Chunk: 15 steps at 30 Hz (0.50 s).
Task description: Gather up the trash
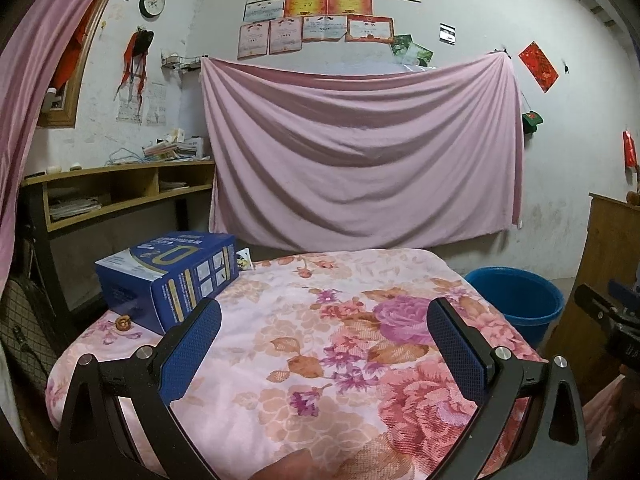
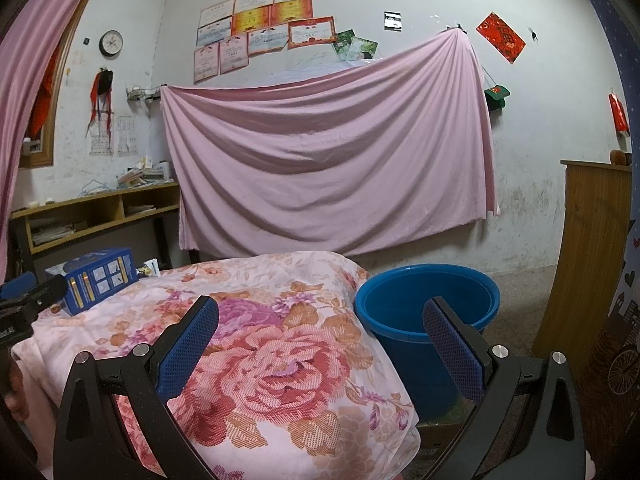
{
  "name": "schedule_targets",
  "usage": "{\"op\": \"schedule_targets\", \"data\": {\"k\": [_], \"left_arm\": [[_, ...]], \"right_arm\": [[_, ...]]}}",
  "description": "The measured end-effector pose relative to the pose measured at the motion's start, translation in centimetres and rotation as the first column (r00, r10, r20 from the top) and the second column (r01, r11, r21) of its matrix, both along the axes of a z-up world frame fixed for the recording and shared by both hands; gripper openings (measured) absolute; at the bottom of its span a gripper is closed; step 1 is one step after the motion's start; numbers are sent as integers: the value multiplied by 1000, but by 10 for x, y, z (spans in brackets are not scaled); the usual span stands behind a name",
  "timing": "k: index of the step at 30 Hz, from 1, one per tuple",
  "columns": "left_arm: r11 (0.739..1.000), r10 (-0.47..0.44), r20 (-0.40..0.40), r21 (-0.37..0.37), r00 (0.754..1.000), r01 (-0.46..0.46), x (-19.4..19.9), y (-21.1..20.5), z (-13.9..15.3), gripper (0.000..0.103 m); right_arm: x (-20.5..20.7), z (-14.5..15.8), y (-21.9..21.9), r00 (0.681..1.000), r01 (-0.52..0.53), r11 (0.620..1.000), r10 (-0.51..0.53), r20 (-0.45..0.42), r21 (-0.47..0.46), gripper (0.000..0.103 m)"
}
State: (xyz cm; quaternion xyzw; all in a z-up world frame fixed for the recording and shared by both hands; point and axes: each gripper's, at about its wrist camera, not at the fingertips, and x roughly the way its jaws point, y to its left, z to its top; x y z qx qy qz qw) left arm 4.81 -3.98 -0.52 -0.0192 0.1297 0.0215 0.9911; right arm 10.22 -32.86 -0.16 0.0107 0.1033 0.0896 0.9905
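Both grippers hover over the floral blanket, each spread wide with nothing between its blue pads — the left gripper above the flowers, the right gripper at the blanket's edge, partly over the blue bucket on the floor. The blue box sits at the far left corner (a small brown scrap just beside it).

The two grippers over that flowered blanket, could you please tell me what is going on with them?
A person holds both over the floral blanket, and neither has picked anything up. The left gripper and right gripper are open and empty. A blue box and a small brown scrap lie at the blanket's far left; a blue bucket stands on the floor to the right.
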Motion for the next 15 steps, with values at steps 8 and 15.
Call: {"op": "schedule_targets", "data": {"k": [8,15], "left_arm": [[1000,0,17,16,1000,-1,0,1,0,101],[1000,2,19,16,1000,-3,2,1,0,101]], "right_arm": [[0,-2,5,1000,-1,1000,1,-9,-4,103],[0,-1,7,1000,-2,1000,2,-13,-6,103]]}}
